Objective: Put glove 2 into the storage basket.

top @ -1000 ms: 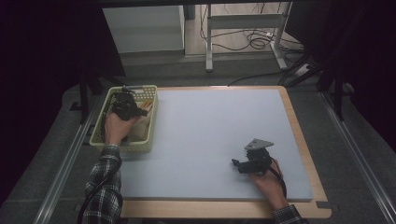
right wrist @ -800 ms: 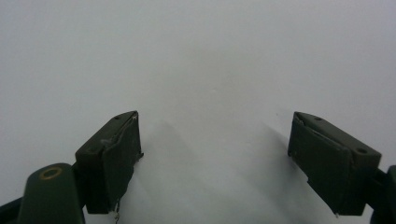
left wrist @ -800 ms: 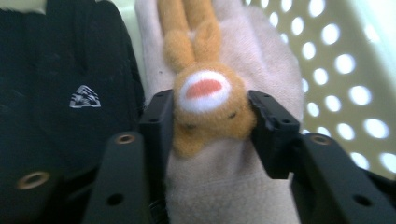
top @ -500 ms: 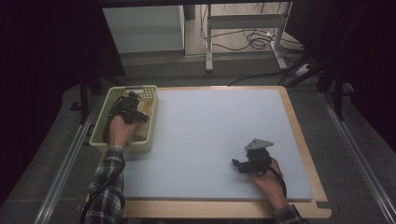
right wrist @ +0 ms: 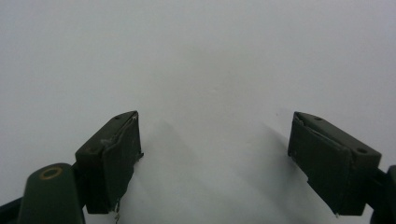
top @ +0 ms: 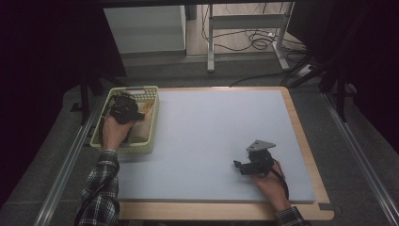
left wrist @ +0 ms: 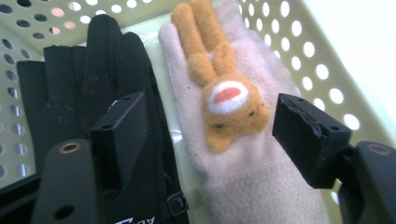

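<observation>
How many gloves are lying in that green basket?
2. A black glove lies on the left of the basket, and a pink glove with a plush bunny lies beside it, touching. More may hide underneath.

On the pale blue table mat point(top: 207, 136), a pale green basket point(top: 149, 113) sits at about ten o'clock; the left gripper point(top: 123, 109) hangs over its inside. The right gripper point(top: 249, 165) rests on the mat at five o'clock, well apart.
</observation>
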`<state>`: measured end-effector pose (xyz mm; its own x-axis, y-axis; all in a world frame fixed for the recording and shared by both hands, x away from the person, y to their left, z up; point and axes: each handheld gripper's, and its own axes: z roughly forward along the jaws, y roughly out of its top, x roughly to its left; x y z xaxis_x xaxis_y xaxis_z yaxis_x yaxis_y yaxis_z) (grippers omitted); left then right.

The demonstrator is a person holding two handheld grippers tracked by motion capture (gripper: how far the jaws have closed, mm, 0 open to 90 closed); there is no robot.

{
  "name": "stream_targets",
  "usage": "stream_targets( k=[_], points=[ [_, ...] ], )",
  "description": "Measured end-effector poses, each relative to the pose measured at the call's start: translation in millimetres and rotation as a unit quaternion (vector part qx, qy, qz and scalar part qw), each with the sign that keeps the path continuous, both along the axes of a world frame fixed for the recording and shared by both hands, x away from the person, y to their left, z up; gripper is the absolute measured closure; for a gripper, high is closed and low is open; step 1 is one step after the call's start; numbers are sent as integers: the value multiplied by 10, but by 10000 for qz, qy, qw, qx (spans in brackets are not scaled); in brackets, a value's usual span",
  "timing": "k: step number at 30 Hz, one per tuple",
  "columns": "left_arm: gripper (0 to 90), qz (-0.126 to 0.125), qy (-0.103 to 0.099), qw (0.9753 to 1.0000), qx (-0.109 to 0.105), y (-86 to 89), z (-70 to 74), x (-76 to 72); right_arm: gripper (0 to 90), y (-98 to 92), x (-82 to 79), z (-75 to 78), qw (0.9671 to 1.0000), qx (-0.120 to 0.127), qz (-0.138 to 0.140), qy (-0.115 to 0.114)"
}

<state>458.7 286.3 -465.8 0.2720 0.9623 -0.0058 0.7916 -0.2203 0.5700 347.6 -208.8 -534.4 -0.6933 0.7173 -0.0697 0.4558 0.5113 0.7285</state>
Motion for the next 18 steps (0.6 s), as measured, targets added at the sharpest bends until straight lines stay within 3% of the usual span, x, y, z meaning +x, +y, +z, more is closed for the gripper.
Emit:
stream_targets(
  k=[11, 18],
  points=[
    [91, -131, -240, 9981, -544, 93, 40, -136, 169, 0, 0, 0, 10000, -5, 1, -2],
    [54, -301, -397, 9965, -665, 71, 89, -220, 169, -1, -2, 2, 10000, -17, 5, -2]
  ],
)
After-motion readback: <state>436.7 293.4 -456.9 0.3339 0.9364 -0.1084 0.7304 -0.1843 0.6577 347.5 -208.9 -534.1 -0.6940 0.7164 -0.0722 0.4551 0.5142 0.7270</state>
